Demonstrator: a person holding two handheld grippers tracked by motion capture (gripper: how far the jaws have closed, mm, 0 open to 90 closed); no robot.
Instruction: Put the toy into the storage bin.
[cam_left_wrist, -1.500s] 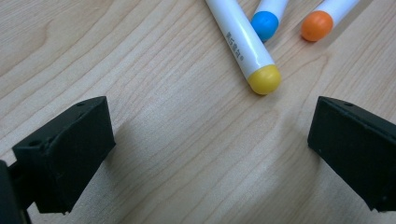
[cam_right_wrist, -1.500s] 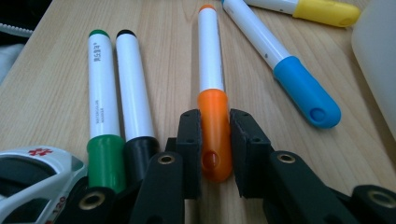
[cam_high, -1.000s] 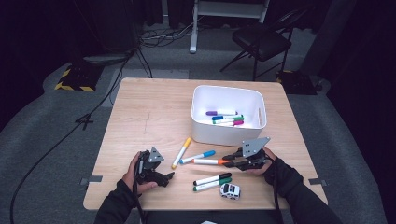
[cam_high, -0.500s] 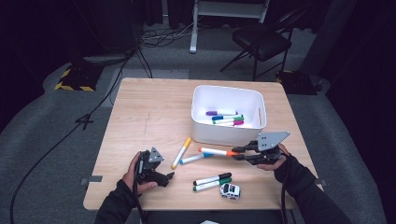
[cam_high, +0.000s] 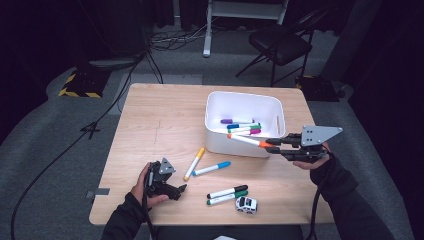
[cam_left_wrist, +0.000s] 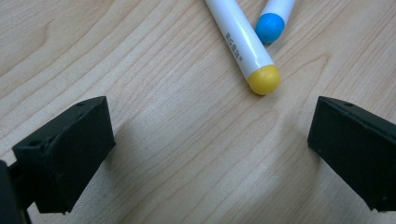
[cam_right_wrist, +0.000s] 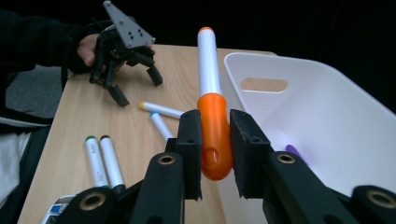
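Far left on the wooden table (cam_high: 160, 125): left gripper (cam_high: 172, 189), low near the front edge, jaws wide apart with nothing between them, only bare wood there in the left gripper view. Just ahead of those jaws: yellow-capped marker (cam_left_wrist: 243, 44) and blue-capped marker (cam_left_wrist: 275, 16), side by side, both flat on the wood and clear of the jaws. Toward the middle, near the front edge: black-capped marker (cam_high: 227, 191) and green-capped marker (cam_high: 228, 198), parallel and nearly touching, with a small toy car (cam_high: 246, 204) just to their right. Further right and farther back: white bin (cam_high: 220, 137), several markers lying inside. At the right: right gripper (cam_high: 272, 145), raised beside the bin's front right corner, jaws clamped on the orange cap of the orange-capped marker (cam_right_wrist: 210, 84), its white barrel pointing out over the bin's front rim.
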